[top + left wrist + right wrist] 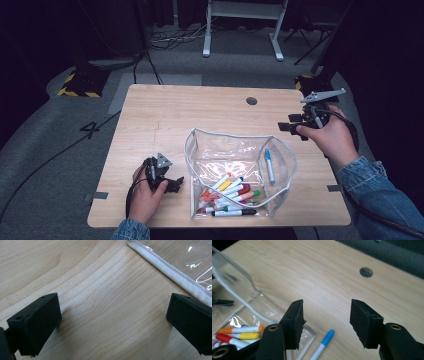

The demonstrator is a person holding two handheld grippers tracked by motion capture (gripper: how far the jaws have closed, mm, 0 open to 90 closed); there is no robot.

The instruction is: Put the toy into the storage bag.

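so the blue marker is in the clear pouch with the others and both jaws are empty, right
Not quite. The blue marker lies apart from the others, which are piled at the near end of the clear pouch; the high view shows it alone by the pouch's right wall. The rest holds: the left gripper and right gripper both have open, empty jaws.
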